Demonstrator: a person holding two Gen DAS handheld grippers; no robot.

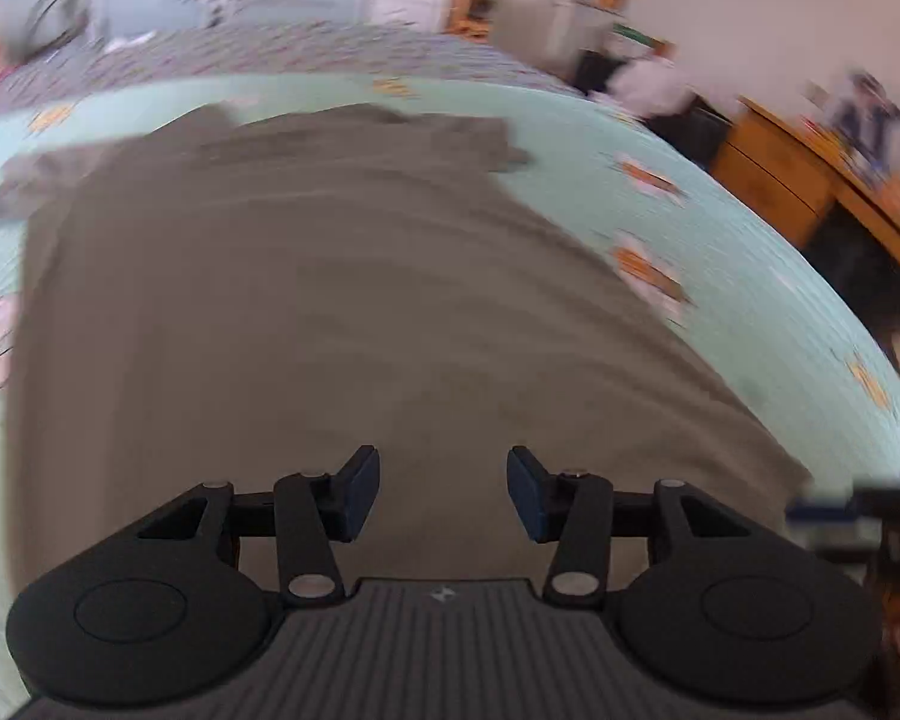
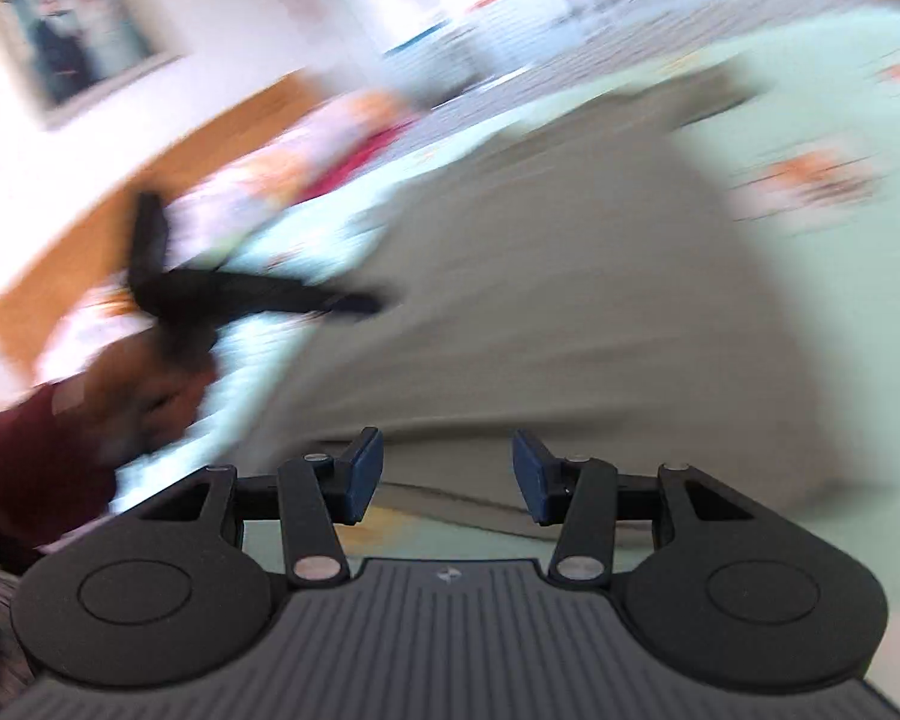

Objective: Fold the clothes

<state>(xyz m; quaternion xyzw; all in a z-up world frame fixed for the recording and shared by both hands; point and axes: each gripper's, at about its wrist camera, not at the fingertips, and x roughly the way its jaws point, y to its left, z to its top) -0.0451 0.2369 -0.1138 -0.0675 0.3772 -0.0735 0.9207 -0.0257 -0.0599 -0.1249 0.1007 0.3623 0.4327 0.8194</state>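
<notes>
Cloth like this grey garment (image 1: pixel 342 312), spread on your mint bedspread (image 1: pixel 750 276), is soft and limp, so pinch its near hem with both grippers, left (image 1: pixel 444 492) and right (image 2: pixel 448 477), which gape empty.

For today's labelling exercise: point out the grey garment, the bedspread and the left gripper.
grey garment (image 1: pixel 342 312), left wrist view, middle of cloth.
bedspread (image 1: pixel 750 276), left wrist view, bare mint part.
left gripper (image 1: pixel 443 492), left wrist view, between fingertips.

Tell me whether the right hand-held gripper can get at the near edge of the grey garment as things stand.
Probably yes. The right hand-held gripper is open, and the grey garment has its near hem just ahead of the fingertips on the bedspread, with nothing between them.
</notes>
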